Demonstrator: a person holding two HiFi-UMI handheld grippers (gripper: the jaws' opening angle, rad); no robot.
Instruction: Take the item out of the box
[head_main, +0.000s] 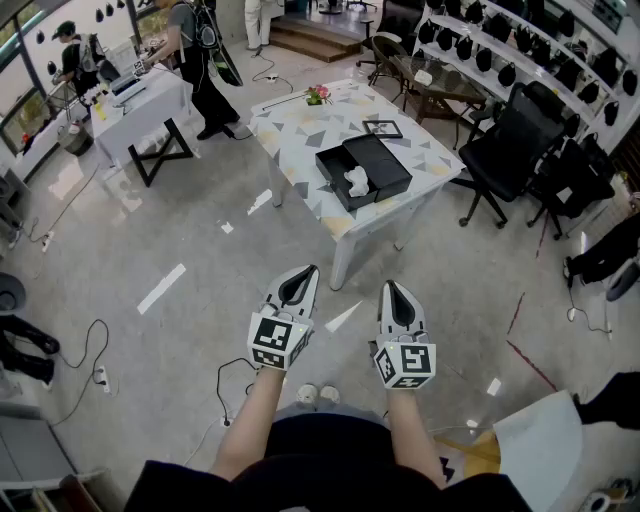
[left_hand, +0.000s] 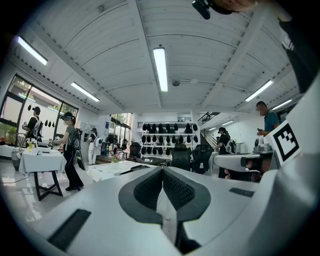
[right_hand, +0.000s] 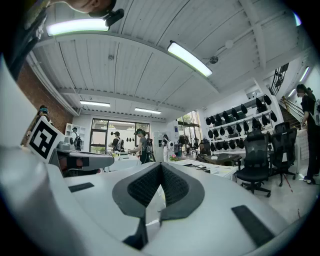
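An open black box (head_main: 338, 172) lies on a patterned table (head_main: 300, 130) some way ahead of me, with a white crumpled item (head_main: 357, 181) inside. Its black lid (head_main: 380, 163) rests right beside it. My left gripper (head_main: 306, 272) and right gripper (head_main: 391, 289) hang side by side over the floor, well short of the table. Both point towards the table and both are shut with nothing between the pads. In the left gripper view the jaws (left_hand: 162, 171) meet tip to tip, and the table shows faintly beyond them. The right gripper view shows the same closed jaws (right_hand: 161, 167).
A small framed picture (head_main: 382, 128) and pink flowers (head_main: 318, 95) share the table. Black office chairs (head_main: 515, 140) stand to its right. A white table (head_main: 140, 105) with people beside it is at the far left. Cables (head_main: 90, 350) trail across the floor at left.
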